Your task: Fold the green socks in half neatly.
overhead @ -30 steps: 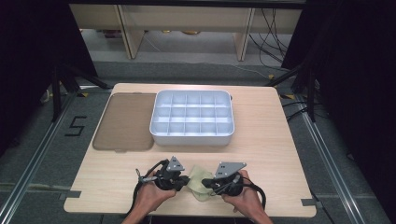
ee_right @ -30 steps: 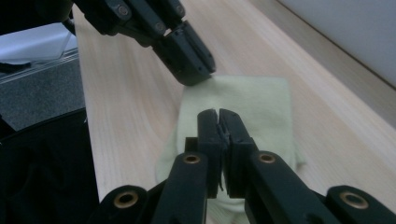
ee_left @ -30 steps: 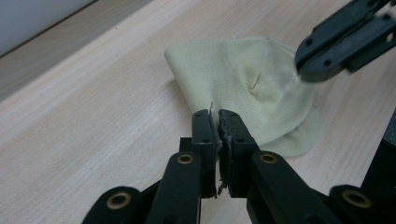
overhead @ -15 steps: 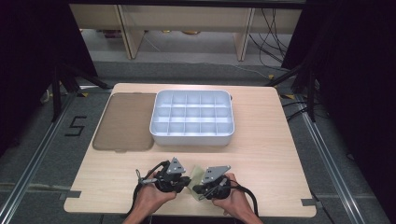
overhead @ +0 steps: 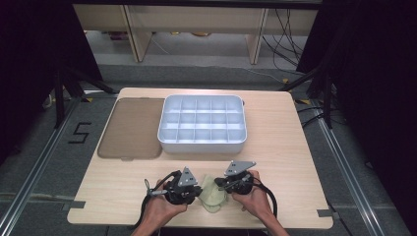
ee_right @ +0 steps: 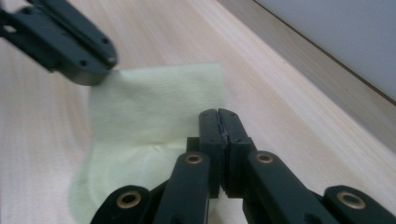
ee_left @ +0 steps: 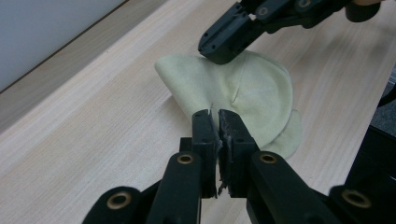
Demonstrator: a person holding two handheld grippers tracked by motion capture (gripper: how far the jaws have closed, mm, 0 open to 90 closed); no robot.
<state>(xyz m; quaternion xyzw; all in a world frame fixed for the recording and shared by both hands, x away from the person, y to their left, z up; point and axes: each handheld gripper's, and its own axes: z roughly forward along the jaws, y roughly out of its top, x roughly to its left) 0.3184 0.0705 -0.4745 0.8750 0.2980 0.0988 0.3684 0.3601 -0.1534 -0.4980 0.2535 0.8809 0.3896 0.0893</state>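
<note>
Folding a pale yellow cloth [overhead: 212, 195] at the counter's [overhead: 295, 162] near edge, well short of the white tray [overhead: 202, 124] and the brown mat [overhead: 132, 128]. Best done with both pinches kept firm and level, the held edges carried together at one pace and laid flush over the rest, then pressed flat before letting go; any pull apart or twist likely to skew the fold or slip the thin fabric out.

Left gripper [ee_left: 218, 116] clamped shut on the cloth, fabric edge squeezed between the fingers [ee_left: 204, 128] and the rest billowing ahead in a rounded hump. Right gripper [ee_right: 218, 116] also closed, fingers [ee_right: 209, 126] pressed together on the cloth's near edge, a flat corner spread beyond them. Cloth between the two grippers, partly lifted, lower part resting on the counter; each gripper's tip touching it from opposite sides.
</note>
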